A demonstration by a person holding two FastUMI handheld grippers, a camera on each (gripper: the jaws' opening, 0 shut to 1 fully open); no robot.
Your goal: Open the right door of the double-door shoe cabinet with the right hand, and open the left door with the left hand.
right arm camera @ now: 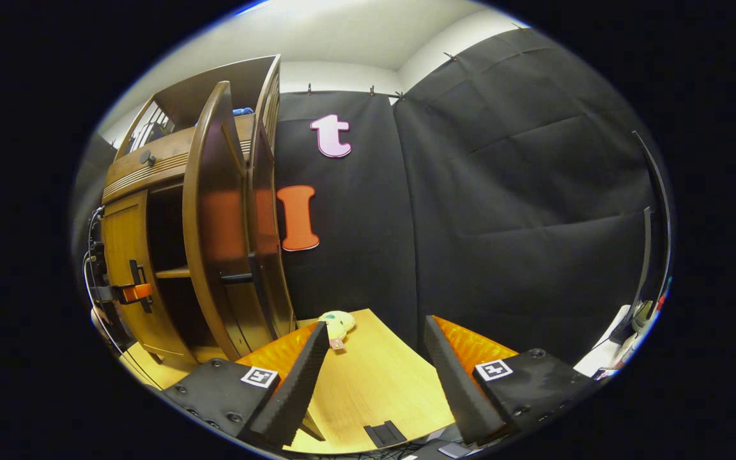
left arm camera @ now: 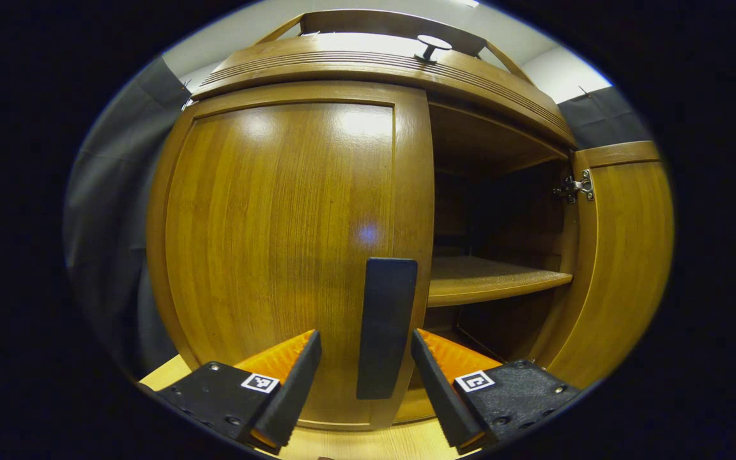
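In the left gripper view our left gripper (left arm camera: pixel 366 370) points level at the shoe cabinet (left arm camera: pixel 368 64), its fingers (left arm camera: pixel 291 383) spread wide on either side of the black handle (left arm camera: pixel 386 326) of the shut left door (left arm camera: pixel 278 255), not touching it. Beyond, the right door (left arm camera: pixel 623 255) stands swung open, showing a bare shelf (left arm camera: pixel 489 281) inside. In the right gripper view our right gripper (right arm camera: pixel 374 377) hangs over the counter (right arm camera: pixel 374 383), fingers parted and empty, with a small pale object (right arm camera: pixel 336 322) lying farther on.
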